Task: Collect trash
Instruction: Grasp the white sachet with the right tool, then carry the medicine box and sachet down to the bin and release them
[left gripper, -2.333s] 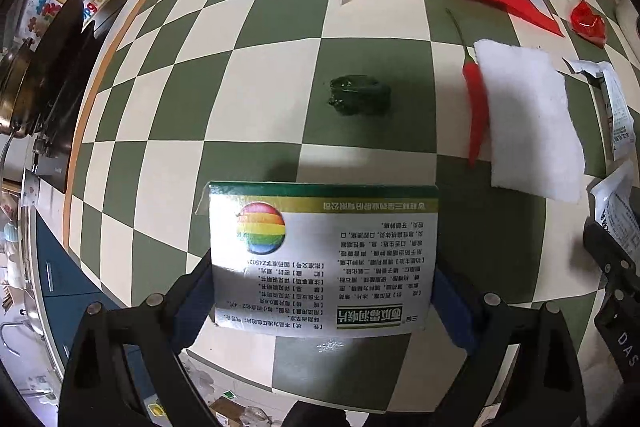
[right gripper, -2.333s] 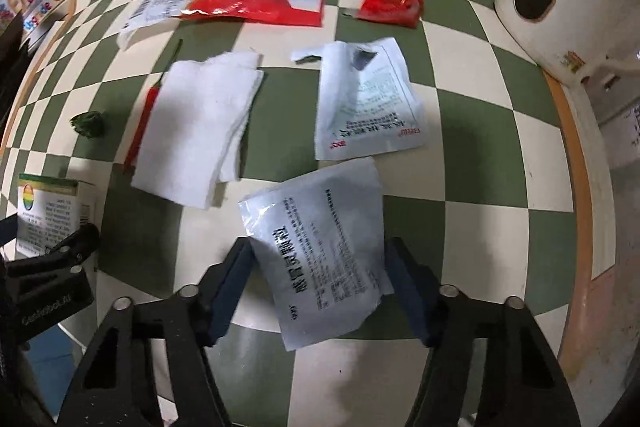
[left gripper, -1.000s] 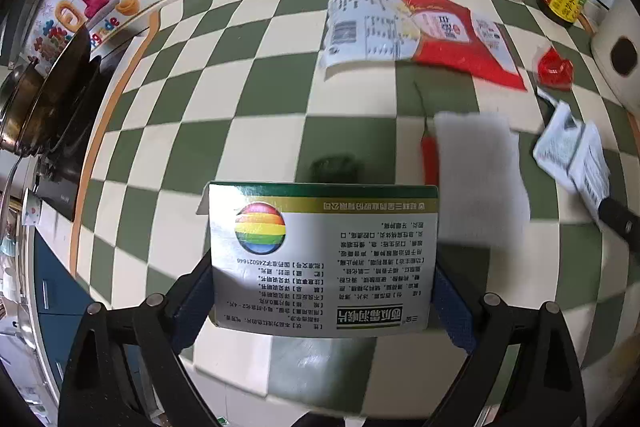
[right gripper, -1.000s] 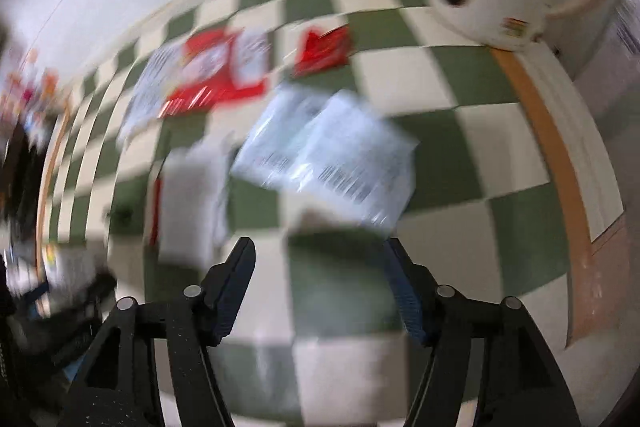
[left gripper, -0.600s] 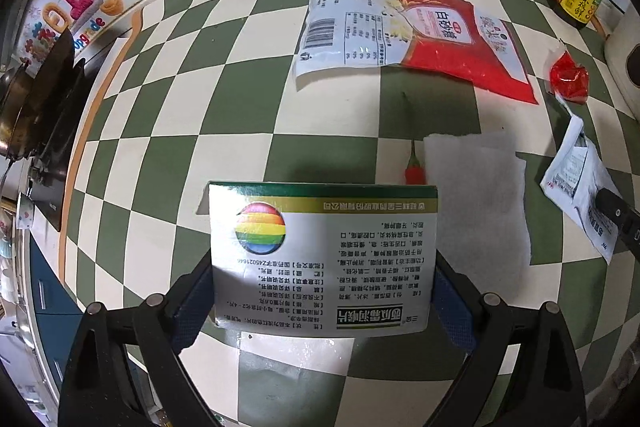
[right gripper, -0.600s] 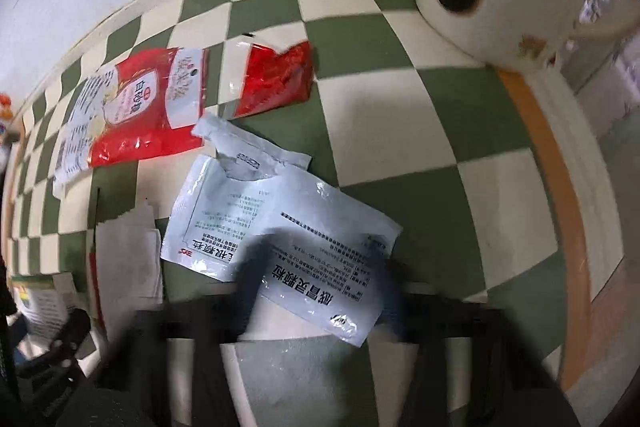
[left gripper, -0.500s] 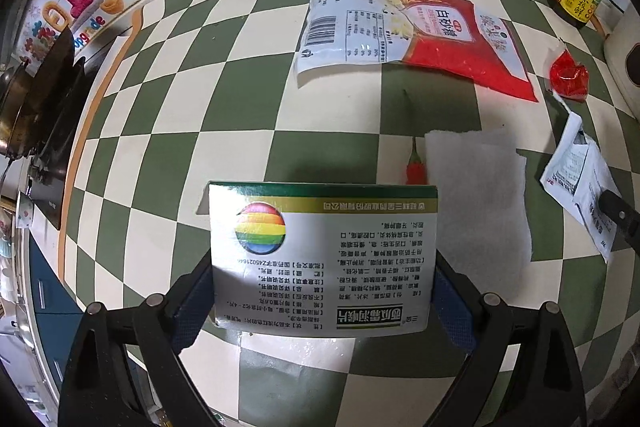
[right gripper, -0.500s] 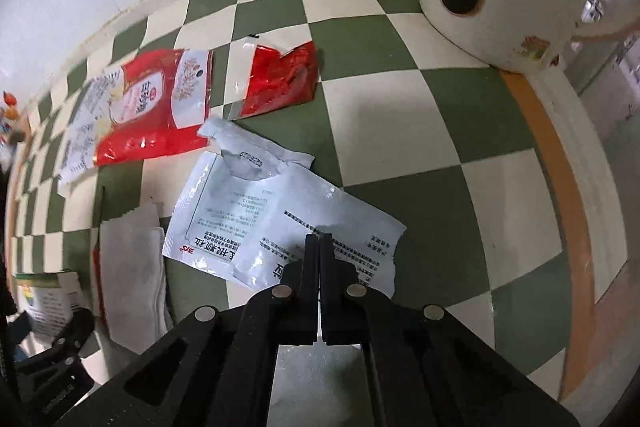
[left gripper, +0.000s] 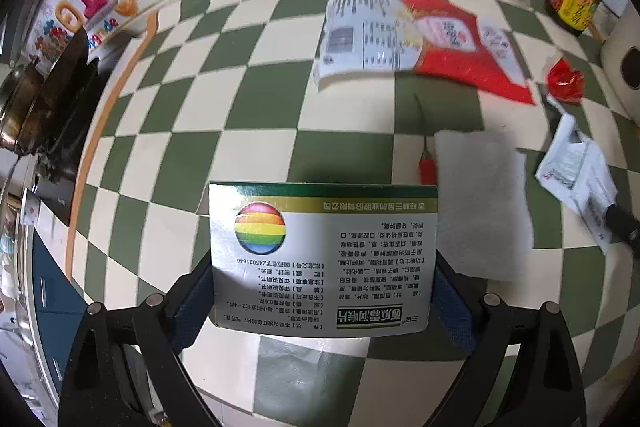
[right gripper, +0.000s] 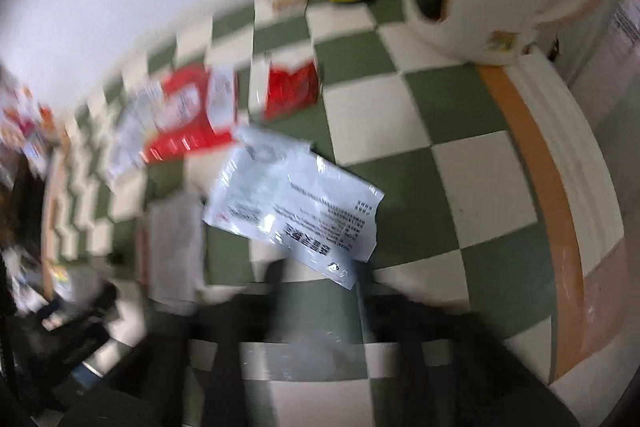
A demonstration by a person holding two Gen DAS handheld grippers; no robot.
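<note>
Left wrist view showed left gripper (left gripper: 322,291) clamped on grey-and-green printed cardboard box (left gripper: 322,255); beyond box, red chili (left gripper: 427,167), then white paper towel (left gripper: 482,203). Right of towel, overlapping white foil sachets (right gripper: 296,203), with right gripper (right gripper: 320,291) blurred, jaws just parted and empty. Best steadied, then closed squarely over nearest sachet edge.

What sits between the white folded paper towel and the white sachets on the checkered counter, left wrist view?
Nothing: only bare checkered counter separates the paper towel from the sachets. The left wrist view shows this clearly; the right wrist view is too blurred.
</note>
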